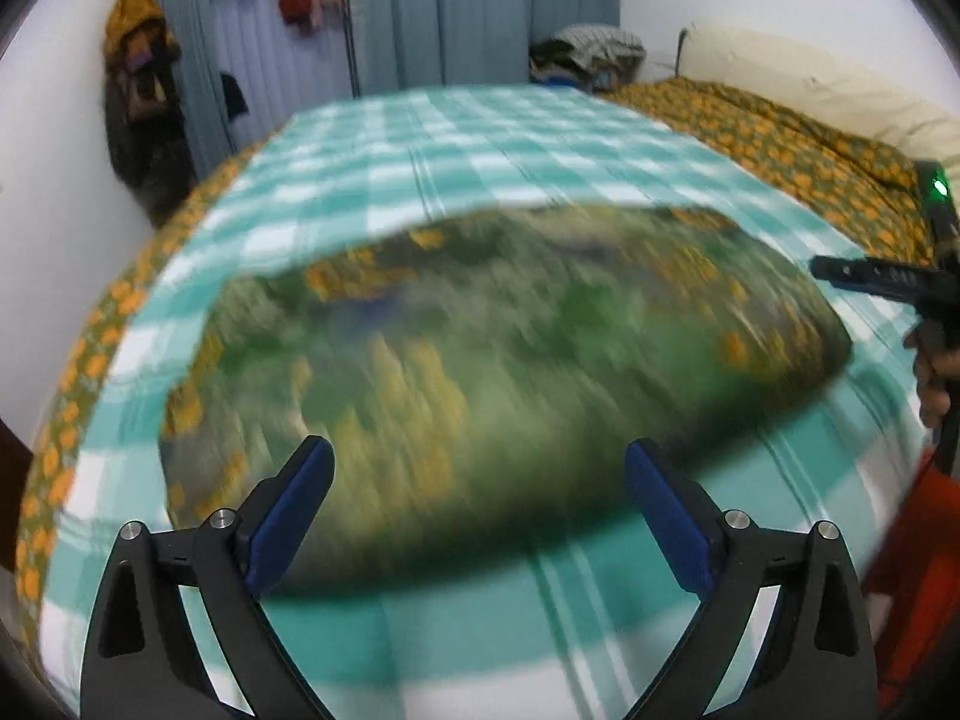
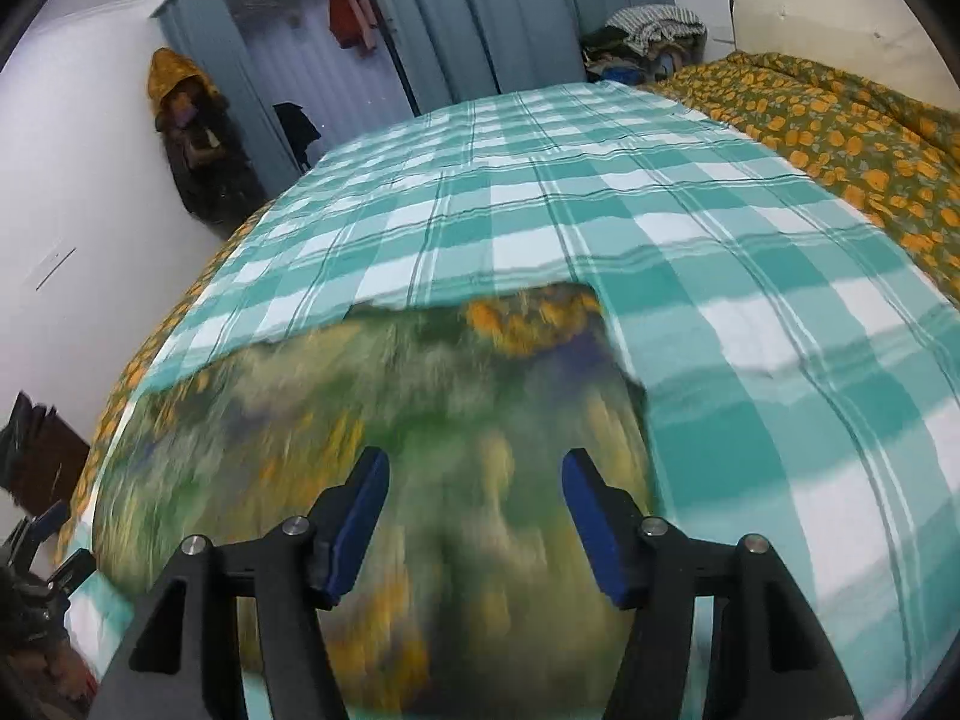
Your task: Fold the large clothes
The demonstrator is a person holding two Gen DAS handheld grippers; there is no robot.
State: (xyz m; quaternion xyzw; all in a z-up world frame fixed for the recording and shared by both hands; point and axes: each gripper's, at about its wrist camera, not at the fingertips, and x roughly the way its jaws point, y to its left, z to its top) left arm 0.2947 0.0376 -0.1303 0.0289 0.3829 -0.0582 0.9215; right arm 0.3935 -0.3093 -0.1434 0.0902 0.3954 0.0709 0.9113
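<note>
A green garment with yellow and orange flowers (image 1: 498,360) lies in a folded heap on the teal checked sheet (image 1: 456,144); it is blurred by motion in both views. My left gripper (image 1: 479,474) is open over its near edge, holding nothing. My right gripper (image 2: 475,489) is open above the garment (image 2: 372,450), also empty. The right gripper also shows in the left wrist view (image 1: 840,269) at the right edge. The left gripper shows at the lower left of the right wrist view (image 2: 57,546).
The checked sheet (image 2: 600,192) covers a bed. A floral orange and green cover (image 2: 840,120) lies along its right side. A pile of clothes (image 2: 654,36) sits at the far end by blue curtains (image 1: 468,6). Clothes hang on the left wall (image 1: 141,90).
</note>
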